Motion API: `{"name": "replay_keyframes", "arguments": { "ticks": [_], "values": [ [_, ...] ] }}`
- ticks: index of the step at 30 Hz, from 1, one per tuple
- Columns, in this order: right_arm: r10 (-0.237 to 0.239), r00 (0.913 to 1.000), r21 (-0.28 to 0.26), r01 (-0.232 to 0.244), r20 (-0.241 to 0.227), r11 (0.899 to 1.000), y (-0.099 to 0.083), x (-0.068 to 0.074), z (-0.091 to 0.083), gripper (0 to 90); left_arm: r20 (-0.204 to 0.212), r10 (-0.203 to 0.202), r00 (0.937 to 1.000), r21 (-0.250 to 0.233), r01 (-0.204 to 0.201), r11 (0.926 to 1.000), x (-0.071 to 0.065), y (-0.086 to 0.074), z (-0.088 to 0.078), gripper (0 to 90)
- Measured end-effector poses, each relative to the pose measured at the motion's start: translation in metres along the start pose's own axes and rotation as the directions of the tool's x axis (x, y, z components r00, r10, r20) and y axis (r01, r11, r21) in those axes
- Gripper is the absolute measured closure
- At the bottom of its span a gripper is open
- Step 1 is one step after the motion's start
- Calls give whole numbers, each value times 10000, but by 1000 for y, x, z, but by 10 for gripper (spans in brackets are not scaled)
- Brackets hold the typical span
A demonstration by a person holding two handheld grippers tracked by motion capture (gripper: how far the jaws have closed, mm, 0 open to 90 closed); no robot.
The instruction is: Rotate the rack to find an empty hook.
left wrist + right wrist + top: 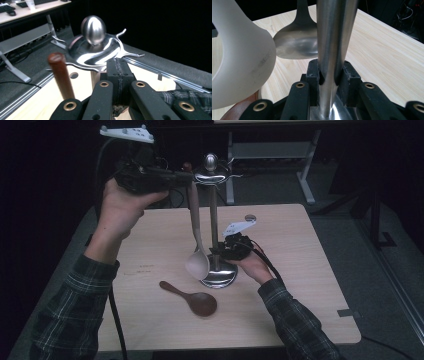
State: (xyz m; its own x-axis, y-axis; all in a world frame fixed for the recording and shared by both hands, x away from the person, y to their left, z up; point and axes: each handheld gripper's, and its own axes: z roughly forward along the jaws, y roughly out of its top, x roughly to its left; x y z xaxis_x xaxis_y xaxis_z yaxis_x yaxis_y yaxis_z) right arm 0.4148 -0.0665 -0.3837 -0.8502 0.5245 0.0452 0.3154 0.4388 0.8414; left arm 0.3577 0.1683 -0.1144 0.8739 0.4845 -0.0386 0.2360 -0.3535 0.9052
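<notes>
Low down, right gripper point(328, 75) jaws pinch the smooth, tapered steel stand pole point(332, 37).

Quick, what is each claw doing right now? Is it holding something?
Left claw: closed, pinching the top of the pale ladle up by the stand's hooks.
Right claw: closed on the metal stand's pole.

The table's point(300, 285) right half is left free; the middle is blocked by the stand point(214, 220), hanging ladle point(196, 255) and brown spoon point(192, 299).
</notes>
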Motion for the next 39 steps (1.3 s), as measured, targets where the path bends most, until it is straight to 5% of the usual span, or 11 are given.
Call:
{"name": "replay_keyframes", "arguments": {
  "ticks": [6,39],
  "values": [
    [-4,10000,1,4,1,10000,0,0,0,716,-20,-39,10000,186,39,9998,-1,-7,13,900],
    [-32,10000,10,31,89,10000,0,2,0,717,-1092,-226,9938,-59,221,9997,30,-13,4,900]
  ]
}}
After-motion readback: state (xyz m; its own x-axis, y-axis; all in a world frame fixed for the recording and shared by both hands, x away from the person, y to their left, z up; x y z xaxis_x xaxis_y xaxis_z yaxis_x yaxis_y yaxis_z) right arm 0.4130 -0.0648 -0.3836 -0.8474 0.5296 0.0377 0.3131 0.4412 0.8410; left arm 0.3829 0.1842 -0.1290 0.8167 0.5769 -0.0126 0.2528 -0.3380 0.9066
